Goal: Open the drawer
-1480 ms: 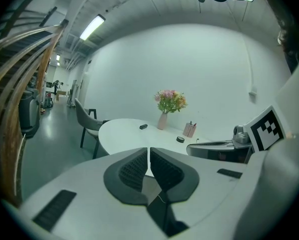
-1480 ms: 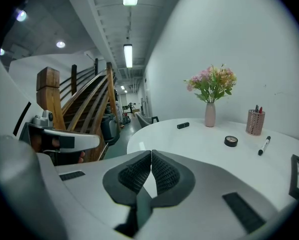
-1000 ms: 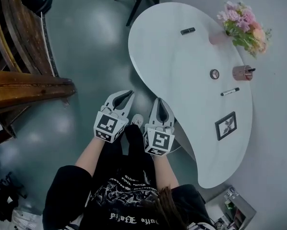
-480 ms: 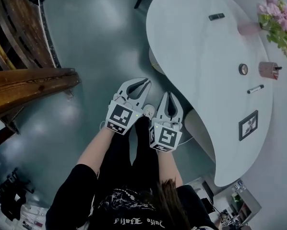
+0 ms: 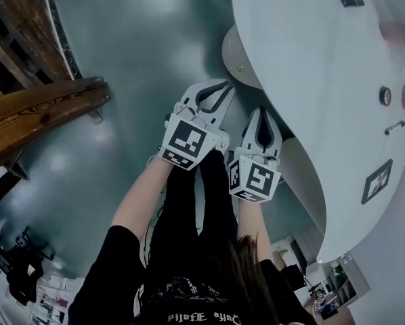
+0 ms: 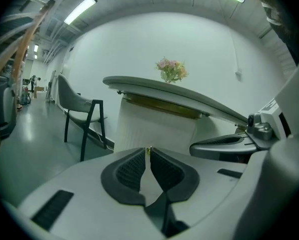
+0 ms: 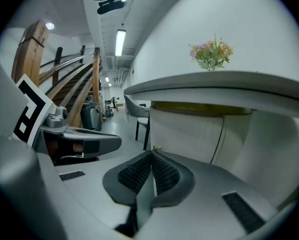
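We've sunk nearer the table (image 5: 311,59).
Clenched, empty: left gripper (image 5: 224,90), right gripper (image 5: 264,112); knob (image 7: 157,148) untouched, opening all ahead.

My left tool (image 6: 149,150) points, jaws closed together with nothing between them, toward the white counter (image 6: 174,95) on its pale ribbed base (image 6: 154,129). A bunch of flowers (image 6: 172,70) stands on top, a dark-legged chair (image 6: 82,111) stands on the floor (image 6: 34,134) at left, and my right tool (image 6: 217,145) shows at right.
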Demonstrator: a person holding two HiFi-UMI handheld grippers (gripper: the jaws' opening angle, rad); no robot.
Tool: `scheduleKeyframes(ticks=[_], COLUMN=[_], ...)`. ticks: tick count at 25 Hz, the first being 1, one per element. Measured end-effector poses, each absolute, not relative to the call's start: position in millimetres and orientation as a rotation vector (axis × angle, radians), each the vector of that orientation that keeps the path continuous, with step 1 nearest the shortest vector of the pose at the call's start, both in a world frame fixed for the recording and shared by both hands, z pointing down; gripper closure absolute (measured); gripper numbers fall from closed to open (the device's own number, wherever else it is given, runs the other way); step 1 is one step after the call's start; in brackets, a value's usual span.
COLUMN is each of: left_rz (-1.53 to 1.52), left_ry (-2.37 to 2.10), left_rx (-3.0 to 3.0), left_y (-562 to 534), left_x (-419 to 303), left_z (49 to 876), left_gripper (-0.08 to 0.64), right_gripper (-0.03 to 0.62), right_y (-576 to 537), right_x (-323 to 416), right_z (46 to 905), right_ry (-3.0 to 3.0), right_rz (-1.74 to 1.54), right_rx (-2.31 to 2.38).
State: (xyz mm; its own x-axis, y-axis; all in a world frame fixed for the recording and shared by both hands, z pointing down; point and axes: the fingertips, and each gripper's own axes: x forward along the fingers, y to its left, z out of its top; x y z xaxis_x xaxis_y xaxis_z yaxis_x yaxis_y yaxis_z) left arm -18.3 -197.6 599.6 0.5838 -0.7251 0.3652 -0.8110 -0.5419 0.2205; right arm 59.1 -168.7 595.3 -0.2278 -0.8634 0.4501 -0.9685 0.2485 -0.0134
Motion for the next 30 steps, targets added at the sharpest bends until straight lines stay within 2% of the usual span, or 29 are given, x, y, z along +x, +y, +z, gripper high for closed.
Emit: scheduleKeyframes(ticks=[6,9,16,23,30], left_rz=[0.324,0.323,0.349,0.449,0.444], left_ry=[-1.235,-1.214,-1.129,-1.089,-1.089], left_rx=[2.477,2.493,2.568,2.593,2.625], left_y=[-223,-231,-244,-265,-265], left_x=[-10,-3,35,66,65], left_z=[636,650,663,682,685], left_gripper=[0.526,0.446,0.39,0.379,0.377], right_gripper=[0.566,0.566,0.566,0.566,0.566], right_y=[-183,-186,-186,-179,-185], right_x=[64,67,77,88,86], right_z=[630,641,652,660,662], right_ry=[-2.173,-2.165,-2.17,-2.168,-2.196], right_rz=[0.402,0.374,0.398,0.397,0.388], right_rx=[1.703,1.677,1.707,1.669,1.633])
